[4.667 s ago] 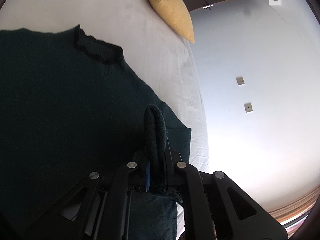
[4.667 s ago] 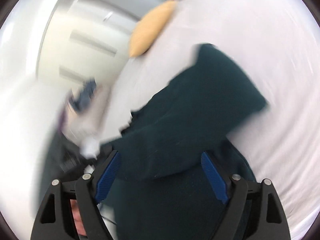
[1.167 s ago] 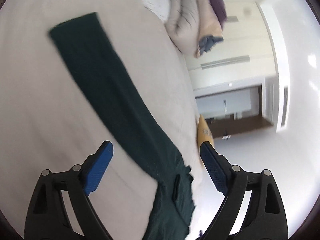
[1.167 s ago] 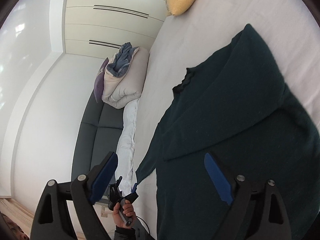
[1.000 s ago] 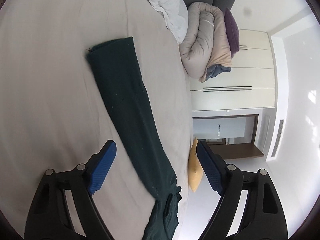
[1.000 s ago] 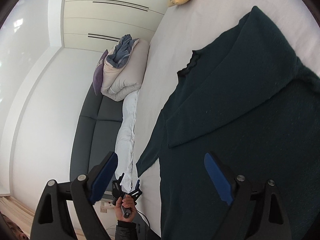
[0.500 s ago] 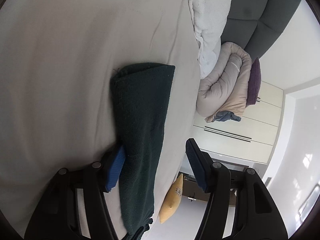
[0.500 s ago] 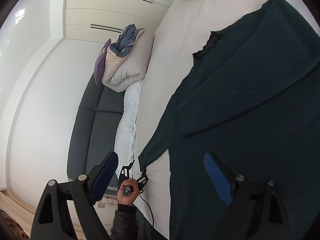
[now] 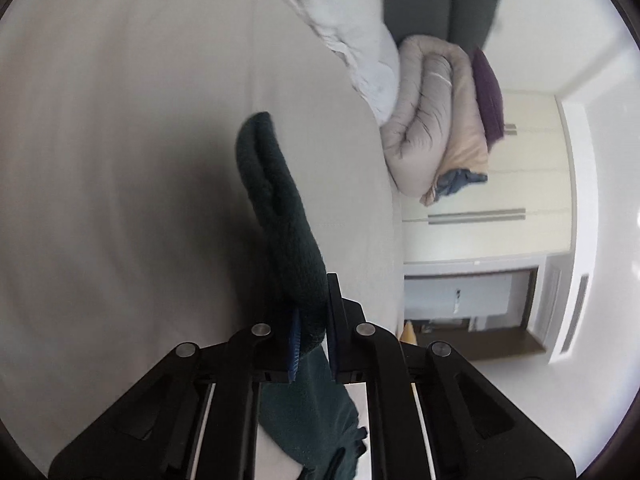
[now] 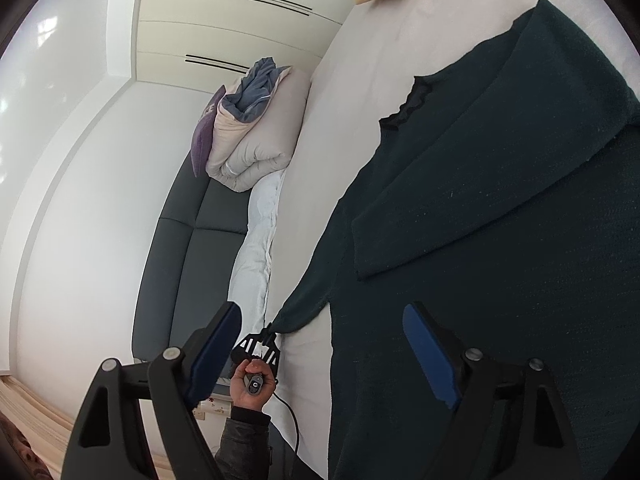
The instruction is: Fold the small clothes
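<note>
Dark green knit is what we're dealing with, a sweater (image 10: 500, 240) spread on the bed (image 10: 348, 80). Our left tongs (image 9: 311, 332) have just closed and are clamped on the end of the loose sleeve (image 9: 280, 208), so the cuff sticks out straight ahead past the pads and the rest trails back underneath toward the body. From the right wrist view that sleeve runs as one long strip from the left tongs (image 10: 258, 348) up into the shoulder. The other sleeve is already laid across the chest. Our right tongs (image 10: 324, 354) are wide apart with nothing in them, hovering over the torso. So the left hand is the one on it, and we reckon the fold goes across its long axis, toward the body on the right tongs' side.
</note>
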Motion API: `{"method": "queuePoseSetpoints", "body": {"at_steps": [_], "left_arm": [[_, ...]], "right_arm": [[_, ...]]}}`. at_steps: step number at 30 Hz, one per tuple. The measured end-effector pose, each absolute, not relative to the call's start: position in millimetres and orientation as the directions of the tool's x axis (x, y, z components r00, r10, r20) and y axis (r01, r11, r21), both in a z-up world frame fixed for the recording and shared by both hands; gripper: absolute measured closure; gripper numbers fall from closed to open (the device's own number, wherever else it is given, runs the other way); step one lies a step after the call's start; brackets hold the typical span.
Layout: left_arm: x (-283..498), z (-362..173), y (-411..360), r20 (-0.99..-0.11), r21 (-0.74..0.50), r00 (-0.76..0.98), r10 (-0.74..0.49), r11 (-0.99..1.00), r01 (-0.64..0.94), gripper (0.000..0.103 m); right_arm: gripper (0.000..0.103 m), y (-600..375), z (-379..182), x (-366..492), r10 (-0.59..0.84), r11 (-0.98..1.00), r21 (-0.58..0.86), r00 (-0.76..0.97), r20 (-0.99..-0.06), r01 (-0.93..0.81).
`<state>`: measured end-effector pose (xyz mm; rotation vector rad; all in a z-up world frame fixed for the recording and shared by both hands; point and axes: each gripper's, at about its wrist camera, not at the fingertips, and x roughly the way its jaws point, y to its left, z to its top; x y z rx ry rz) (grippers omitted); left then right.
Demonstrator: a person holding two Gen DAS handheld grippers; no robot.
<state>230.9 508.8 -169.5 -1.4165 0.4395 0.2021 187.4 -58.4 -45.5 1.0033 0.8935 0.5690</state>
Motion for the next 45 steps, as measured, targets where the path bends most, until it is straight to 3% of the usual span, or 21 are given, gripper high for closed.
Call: {"method": "queuePoseSetpoints", "body": {"at_steps": [5,8,11,15,25,31,32,34,39,45], "left_arm": [[288,-86,412,-0.484,-0.762,0.847,-0.219,0.581,-0.285,0.094],[321,-52,295,-0.587,-0.496,0.772,-0.243,0.862,-0.106,0.094],[327,-61,173,-0.665,-0.191,0.719,-0.2,0.977,0.094,0.094],[316,-104,87,-0.711,0.038,0.692,-0.121,0.977,0.21,0.094],[286,-128,89,-0.66,0.109,0.748,-0.07,0.976,0.188,0.094],[272,-132,79,-0.635,0.197,0.772,-0.039,0.957,0.211,0.094],[273,-133,79,-0.632,0.196,0.774,-0.039,0.958,0.208,0.094],[273,-133,82,-0.632,0.181,0.774,-0.044,0.962,0.203,0.094],[277,-134,87,-0.636,0.151,0.769,-0.064,0.967,0.205,0.093],[256,-114,98,-0.641,0.031,0.744,-0.188,0.962,0.27,0.09]], "right_arm": [[0.017,-79,-52,185,0.748,0.429,0.903,0.561,-0.355,0.0],[0.017,-93,-59,186,0.738,0.418,0.908,0.576,-0.351,0.018],[0.017,-101,-67,192,0.731,0.413,0.91,0.58,-0.359,0.043],[0.017,-103,-71,213,0.733,0.432,0.9,0.559,-0.388,0.059],[0.017,-23,-89,322,0.851,0.39,0.919,0.355,-0.386,0.064],[0.024,22,-105,355,0.865,0.404,0.909,0.279,-0.416,0.104],[0.027,27,-105,357,0.861,0.419,0.902,0.271,-0.43,0.102],[0.044,34,-108,362,0.855,0.447,0.89,0.248,-0.455,0.091],[0.092,38,-110,364,0.794,0.568,0.822,0.244,-0.557,0.029],[0.093,13,-93,350,0.739,0.639,0.768,0.321,-0.593,-0.051]]}}
